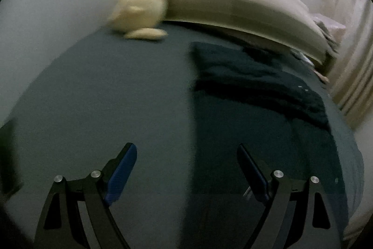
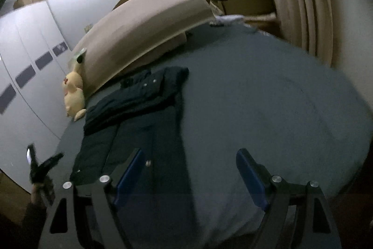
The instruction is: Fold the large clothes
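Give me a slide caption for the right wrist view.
Open right gripper above a dark garment on a grey bed.

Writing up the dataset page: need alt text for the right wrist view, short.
A dark garment lies partly folded on a grey bed, its upper part doubled over. The open right hand-held gripper hangs above its near end, holding nothing. A yellow plush toy sits against the beige headboard; the left hand-held gripper shows at lower left.

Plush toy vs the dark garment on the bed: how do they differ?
The plush toy is pale yellow; the dark garment nearly matches the grey sheet. The toy sits upright against the beige headboard cushion; the garment lies flat, its upper part folded over. The toy is far smaller. Both rest on the bed, untouched by either gripper.
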`<state>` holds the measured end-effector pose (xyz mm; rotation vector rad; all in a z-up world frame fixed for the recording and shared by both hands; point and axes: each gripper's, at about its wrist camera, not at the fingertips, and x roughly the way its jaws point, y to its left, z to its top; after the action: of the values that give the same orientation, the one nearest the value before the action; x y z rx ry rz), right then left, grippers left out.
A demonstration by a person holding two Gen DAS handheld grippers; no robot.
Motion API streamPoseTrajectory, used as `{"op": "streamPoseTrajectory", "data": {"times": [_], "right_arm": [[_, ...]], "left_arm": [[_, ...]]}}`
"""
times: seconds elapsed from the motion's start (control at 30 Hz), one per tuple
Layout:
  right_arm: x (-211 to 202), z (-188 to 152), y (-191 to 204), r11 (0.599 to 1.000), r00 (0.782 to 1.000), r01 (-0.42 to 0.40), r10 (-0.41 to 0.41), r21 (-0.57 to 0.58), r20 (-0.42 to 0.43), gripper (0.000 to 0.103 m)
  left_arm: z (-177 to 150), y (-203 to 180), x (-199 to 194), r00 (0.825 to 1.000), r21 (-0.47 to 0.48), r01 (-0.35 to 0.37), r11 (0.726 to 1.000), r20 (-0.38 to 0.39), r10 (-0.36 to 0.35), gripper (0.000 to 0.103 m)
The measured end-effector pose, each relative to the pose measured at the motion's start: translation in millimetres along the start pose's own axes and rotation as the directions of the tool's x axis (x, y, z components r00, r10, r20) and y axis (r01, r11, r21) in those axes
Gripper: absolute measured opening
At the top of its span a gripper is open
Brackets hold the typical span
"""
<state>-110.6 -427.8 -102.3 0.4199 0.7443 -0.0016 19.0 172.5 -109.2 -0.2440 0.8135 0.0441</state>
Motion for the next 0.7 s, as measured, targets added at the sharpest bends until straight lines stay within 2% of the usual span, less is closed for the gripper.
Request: {"op": "streamPoseTrajectory", "data": {"times": [0.07,0.17,0.23,0.3,0.47,0.5,0.57,0.7], "right_arm": [[13.1,-16.0,-13.7,0.997,0.998,-0.055,0.057,0.055,-0.03,0.084],[43.4,-34.2,-24.1,0.991,0.991,-0.091,0.101,0.103,-0.09,0.084],[63.5,-43.7,-25.9,0.98,0.98,-0.136,0.154,0.144,-0.123,0.084],[80.2,-51.5,-23.7,0.972,0.969,-0.167,0.193,0.168,-0.151,0.084],[120.9,-68.8,-9.2,0.953,0.932,-0.227,0.272,0.199,-0.239,0.084],[124.5,-72.4,-6.9,0.95,0.928,-0.235,0.282,0.204,-0.243,0.084],[129.6,-79.4,-4.7,0.944,0.92,-0.244,0.297,0.222,-0.255,0.084],[136.8,-89.8,-1.4,0.937,0.909,-0.25,0.314,0.243,-0.276,0.083]], "left_arm": [[-21.5,30.6,-24.8,0.999,-0.056,-0.047,0.997,-0.006,0.046,0.088],[-66.2,69.3,-62.3,0.988,-0.145,-0.156,0.977,-0.04,0.151,0.088],[-85.5,72.5,-71.4,0.984,-0.172,-0.176,0.969,-0.067,0.167,0.088],[-104.8,60.8,-71.8,0.988,-0.19,-0.135,0.973,-0.1,0.117,0.088],[-107.6,13.8,-29.1,0.986,-0.138,-0.015,0.99,-0.164,-0.008,0.088],[-105.1,8.9,-19.5,0.983,-0.144,-0.023,0.989,-0.182,-0.004,0.088],[-101.2,1.7,-6.8,0.983,-0.129,0.004,0.992,-0.181,-0.027,0.088],[-97.5,-12.6,3.7,0.977,-0.047,-0.047,0.998,-0.209,0.036,0.088]]}}
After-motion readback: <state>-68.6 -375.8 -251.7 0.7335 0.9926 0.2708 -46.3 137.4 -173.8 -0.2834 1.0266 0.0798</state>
